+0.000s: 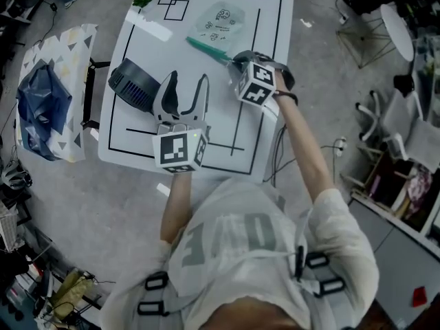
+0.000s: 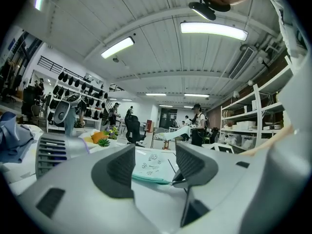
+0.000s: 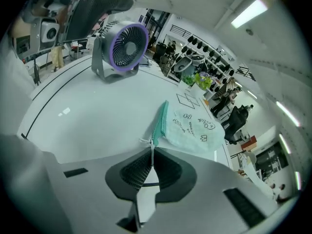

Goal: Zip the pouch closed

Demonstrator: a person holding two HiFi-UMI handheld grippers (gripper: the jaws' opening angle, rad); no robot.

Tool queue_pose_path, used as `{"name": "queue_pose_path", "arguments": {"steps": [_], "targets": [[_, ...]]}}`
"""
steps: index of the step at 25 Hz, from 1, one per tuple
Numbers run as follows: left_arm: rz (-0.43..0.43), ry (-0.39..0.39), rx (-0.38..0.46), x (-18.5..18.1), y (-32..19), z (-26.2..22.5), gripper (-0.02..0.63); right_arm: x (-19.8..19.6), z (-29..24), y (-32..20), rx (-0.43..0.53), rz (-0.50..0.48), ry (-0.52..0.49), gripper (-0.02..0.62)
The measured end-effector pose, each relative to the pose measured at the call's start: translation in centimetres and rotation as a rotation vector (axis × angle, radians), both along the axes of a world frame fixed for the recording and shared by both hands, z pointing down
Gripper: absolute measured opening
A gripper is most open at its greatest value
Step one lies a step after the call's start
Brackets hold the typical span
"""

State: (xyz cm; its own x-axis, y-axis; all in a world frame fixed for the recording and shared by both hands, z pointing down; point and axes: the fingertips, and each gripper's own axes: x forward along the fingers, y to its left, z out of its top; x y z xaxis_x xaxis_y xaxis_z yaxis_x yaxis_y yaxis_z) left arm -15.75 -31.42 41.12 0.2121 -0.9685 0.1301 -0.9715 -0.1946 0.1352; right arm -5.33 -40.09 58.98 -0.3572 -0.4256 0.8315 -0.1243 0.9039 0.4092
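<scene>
Head view: A person stands over a white desk (image 1: 269, 26) marked with black lines, a gripper in each hand. The pale printed pouch (image 1: 220, 20) lies flat at the far side of the desk, its teal zip edge turned toward the person. The right gripper (image 1: 236, 60) points steeply down at the near end of that edge. The left gripper (image 1: 184, 93) is held near the desk's middle, well apart from the pouch, its jaws spread wide. A small dark fan (image 1: 134, 84) sits just left of it, and a blue bag (image 1: 40, 102) rests beside the desk.

Left gripper view: The jaws stand apart with nothing between them; the pouch lies on the desk beyond, the fan at left.

Right gripper view: The jaws are closed on the thin white zip pull (image 3: 146, 147) at the end of the teal zip edge. The pouch stretches away from them, flat on the desk, with the fan behind.
</scene>
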Motion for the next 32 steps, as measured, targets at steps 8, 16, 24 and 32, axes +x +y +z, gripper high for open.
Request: {"name": "queue_pose_path", "arguments": {"steps": [8, 16, 24, 32], "targets": [[0.036, -0.015, 0.062, 1.8, 1.9, -2.8, 0.244, 0.2, -6.5, 2.3, 0.125, 0.062, -0.159, 0.018], [0.086, 0.000, 0.128, 3.5, 5.0, -6.2, 0.244, 0.6, -16.6, 7.2, 0.261, 0.158, -0.439, 0.017], [0.126, 0.005, 0.260, 4.5, 8.9, -11.5, 0.244, 1.4, -26.4, 15.0, 0.307, 0.285, -0.858, 0.018], [0.228, -0.085, 0.374, 6.6, 12.2, -13.5, 0.244, 1.3, -28.0, 20.4, 0.257, 0.313, -1.027, 0.018]]}}
